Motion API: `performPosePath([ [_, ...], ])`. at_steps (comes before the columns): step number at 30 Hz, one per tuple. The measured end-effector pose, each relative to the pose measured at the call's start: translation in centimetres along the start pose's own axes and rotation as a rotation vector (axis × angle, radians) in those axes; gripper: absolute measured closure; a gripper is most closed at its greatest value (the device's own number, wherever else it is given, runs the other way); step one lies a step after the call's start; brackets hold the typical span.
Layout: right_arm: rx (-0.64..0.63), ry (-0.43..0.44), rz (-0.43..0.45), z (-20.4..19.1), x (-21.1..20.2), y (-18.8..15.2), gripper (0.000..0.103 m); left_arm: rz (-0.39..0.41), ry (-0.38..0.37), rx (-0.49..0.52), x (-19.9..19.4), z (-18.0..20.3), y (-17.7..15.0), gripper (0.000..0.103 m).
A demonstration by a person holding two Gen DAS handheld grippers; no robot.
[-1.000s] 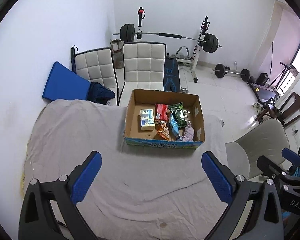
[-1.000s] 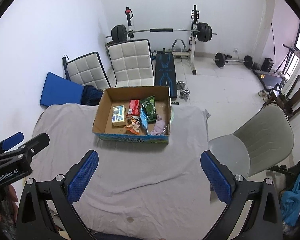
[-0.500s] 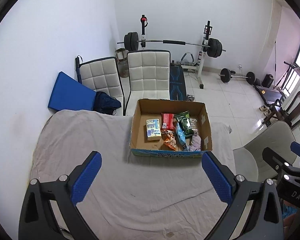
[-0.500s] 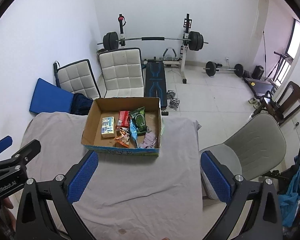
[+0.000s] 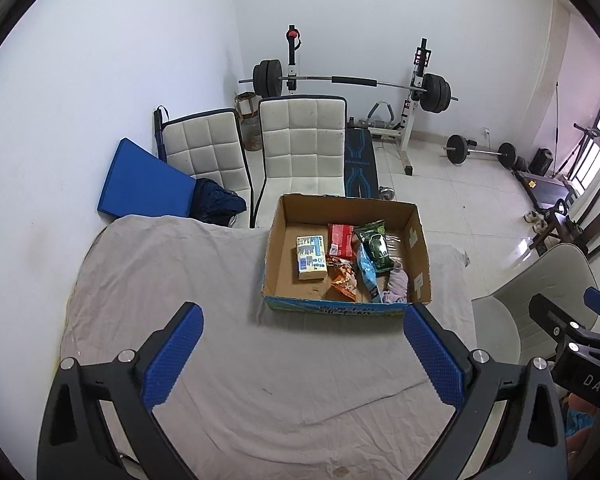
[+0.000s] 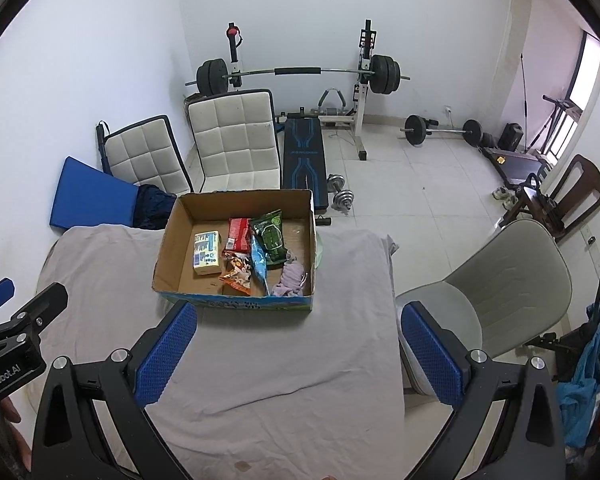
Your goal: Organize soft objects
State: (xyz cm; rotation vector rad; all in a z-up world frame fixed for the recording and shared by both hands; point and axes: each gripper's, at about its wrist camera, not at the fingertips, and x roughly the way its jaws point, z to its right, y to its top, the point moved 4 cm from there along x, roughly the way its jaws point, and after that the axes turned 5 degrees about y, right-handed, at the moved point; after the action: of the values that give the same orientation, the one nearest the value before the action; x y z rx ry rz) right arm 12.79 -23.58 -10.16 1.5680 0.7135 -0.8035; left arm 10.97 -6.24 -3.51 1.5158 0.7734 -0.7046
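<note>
A cardboard box point(image 5: 346, 258) on the cloth-covered table point(image 5: 180, 280) holds all visible soft packets point(image 6: 266, 236) and a lilac cloth point(image 6: 290, 280), while left gripper point(image 5: 302, 354) and right gripper point(image 6: 296, 354) hover short of it, wide, empty.

White walls point(image 5: 140, 60); tiled floor point(image 6: 420, 192); barbell rack point(image 5: 352, 80); padded chairs point(image 5: 300, 140).

One box point(image 5: 345, 309), roughly six items point(image 5: 374, 248)
</note>
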Motion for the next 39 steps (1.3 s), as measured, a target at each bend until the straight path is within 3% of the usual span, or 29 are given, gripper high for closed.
performPosePath([
  [39, -0.022, -0.036, -0.009, 0.0, 0.8, -1.0, 0.0, -0.003, 0.031, 0.013, 1.0, 0.4, -1.3, 0.001],
])
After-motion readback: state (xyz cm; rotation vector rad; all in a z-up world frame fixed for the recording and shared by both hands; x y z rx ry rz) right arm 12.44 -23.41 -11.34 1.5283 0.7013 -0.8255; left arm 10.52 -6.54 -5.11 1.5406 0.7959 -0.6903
